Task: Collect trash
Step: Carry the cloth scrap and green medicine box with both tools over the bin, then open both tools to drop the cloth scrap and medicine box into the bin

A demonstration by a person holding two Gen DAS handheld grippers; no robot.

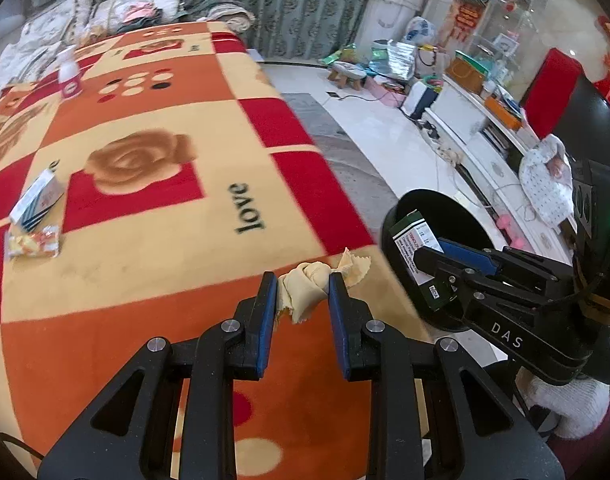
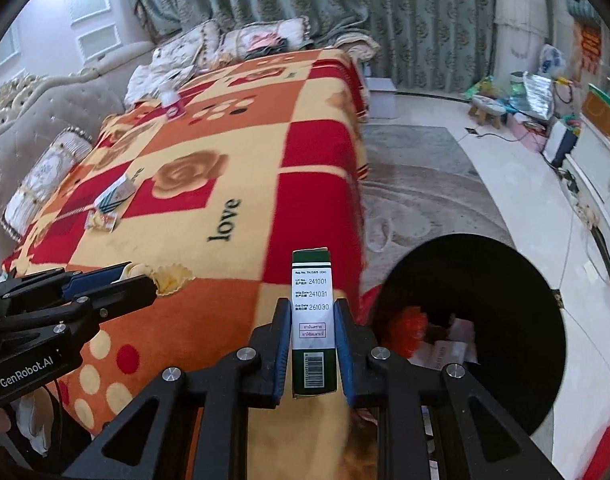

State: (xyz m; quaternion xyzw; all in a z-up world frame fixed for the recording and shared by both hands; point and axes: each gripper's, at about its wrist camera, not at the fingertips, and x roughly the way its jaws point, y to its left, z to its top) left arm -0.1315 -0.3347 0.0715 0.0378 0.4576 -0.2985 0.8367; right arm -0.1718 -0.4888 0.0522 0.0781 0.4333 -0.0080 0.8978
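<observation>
1. Black plastic bin [image 2: 485, 304] stands on the floor just beside the bed [image 1: 153, 280], its mouth tilted toward both cameras; judged, it sits there so trash lifted off the blanket can be dropped in with a short carry. Some paper and a red scrap already lie inside it.
2. Right tool [image 2: 311, 332] is clamped on a green-and-white carton [image 2: 311, 300], pads pressing its two long sides, the carton upright and sticking out past the fingertips. In the left wrist view the carton hangs at the bin's near rim, so the release appears close, though not yet made.
3. Left tool [image 1: 301, 292] is clamped on a crumpled yellow cloth [image 1: 305, 288] with a zigzag edge, held at the bed's corner nearest the bin. The pads squeeze the soft wad from both sides; judged, it waits its turn behind the carton.
4. Count in hand: one carton, one cloth, one item per tool.
5. Count left on the blanket: one striped small box [image 1: 37, 196], one yellow snack packet [image 1: 33, 242] touching it, and one white bottle with a pink label [image 1: 69, 74] standing upright well apart, near the pillows.
6. One bin, two tools, five loose items in all.
</observation>
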